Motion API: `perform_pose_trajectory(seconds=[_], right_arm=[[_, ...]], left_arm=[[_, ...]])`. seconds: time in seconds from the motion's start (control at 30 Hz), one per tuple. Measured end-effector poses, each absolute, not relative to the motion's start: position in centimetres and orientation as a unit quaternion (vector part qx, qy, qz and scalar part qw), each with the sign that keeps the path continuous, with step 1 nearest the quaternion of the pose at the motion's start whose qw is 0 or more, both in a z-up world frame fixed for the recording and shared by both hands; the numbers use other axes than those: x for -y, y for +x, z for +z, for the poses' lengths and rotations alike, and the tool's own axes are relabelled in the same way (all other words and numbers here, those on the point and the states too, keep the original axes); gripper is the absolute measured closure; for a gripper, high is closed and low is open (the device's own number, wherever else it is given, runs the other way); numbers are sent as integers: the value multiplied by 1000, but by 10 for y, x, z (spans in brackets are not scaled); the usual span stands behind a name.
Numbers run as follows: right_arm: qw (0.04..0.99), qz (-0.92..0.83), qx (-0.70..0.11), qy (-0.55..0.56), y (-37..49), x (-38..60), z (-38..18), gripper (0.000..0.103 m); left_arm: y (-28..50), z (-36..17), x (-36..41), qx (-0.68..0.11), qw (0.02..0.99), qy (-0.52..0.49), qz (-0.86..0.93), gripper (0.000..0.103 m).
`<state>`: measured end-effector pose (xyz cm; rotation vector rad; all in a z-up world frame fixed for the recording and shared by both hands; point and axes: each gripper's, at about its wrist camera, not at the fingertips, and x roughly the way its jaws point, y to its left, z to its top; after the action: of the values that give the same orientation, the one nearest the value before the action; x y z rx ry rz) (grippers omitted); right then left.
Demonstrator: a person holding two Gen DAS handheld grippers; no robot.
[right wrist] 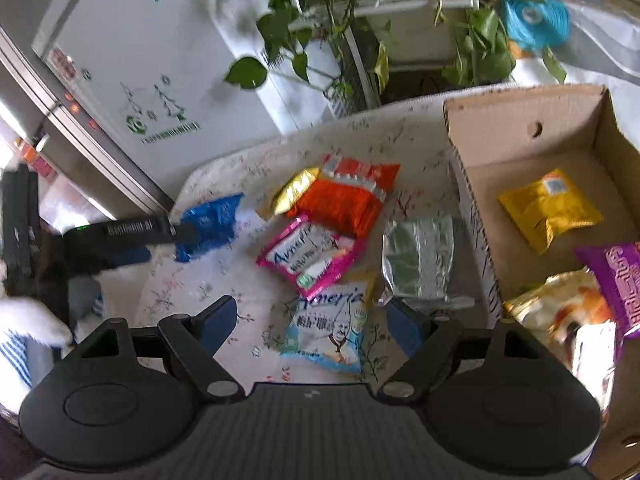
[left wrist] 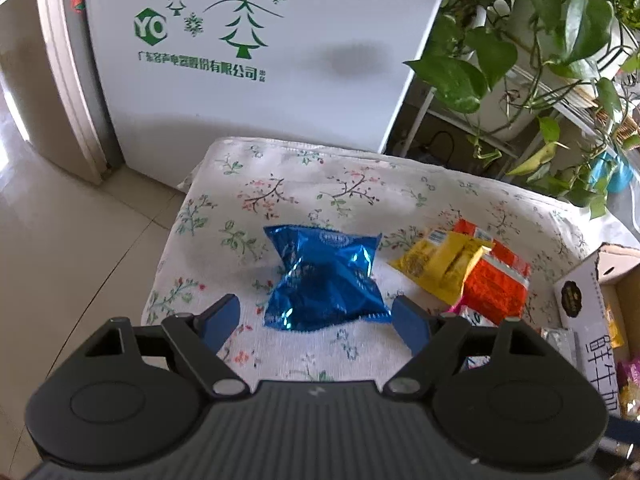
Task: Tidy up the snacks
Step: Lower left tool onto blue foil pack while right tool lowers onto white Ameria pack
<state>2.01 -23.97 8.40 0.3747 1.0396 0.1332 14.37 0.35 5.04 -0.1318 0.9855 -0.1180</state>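
Note:
A crumpled blue foil snack bag (left wrist: 326,280) lies on the floral tablecloth (left wrist: 280,184). My left gripper (left wrist: 318,322) hangs open just over its near edge, blue fingers either side and not touching it. In the right wrist view the same blue bag (right wrist: 210,224) lies at the left with the left gripper's dark body reaching to it. My right gripper (right wrist: 312,326) stands open above a light blue and white packet (right wrist: 332,332). Beyond lie a pink packet (right wrist: 310,256), an orange bag (right wrist: 344,200), a gold packet (right wrist: 294,190) and a silver-green pouch (right wrist: 418,258).
A cardboard box (right wrist: 520,128) at the right holds a yellow packet (right wrist: 550,208), a purple bag (right wrist: 616,280) and another snack bag. A white fridge (left wrist: 260,60) stands behind the table, with leafy plants (left wrist: 540,40) on a rack to its right. Tiled floor lies to the left.

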Motion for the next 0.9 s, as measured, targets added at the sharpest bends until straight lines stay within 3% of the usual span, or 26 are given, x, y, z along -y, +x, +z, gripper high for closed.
perform_pose_trajectory(seconds=[0.83,0.9], right_arm=[[852,-5,-517,75,38,185,27,11],[855,-9,-515,59,39,181,25,11]], left_arm=[[183,3,31,-498,866,16,-50,20],[183,-2,34,-499,865,27,-47,12]])
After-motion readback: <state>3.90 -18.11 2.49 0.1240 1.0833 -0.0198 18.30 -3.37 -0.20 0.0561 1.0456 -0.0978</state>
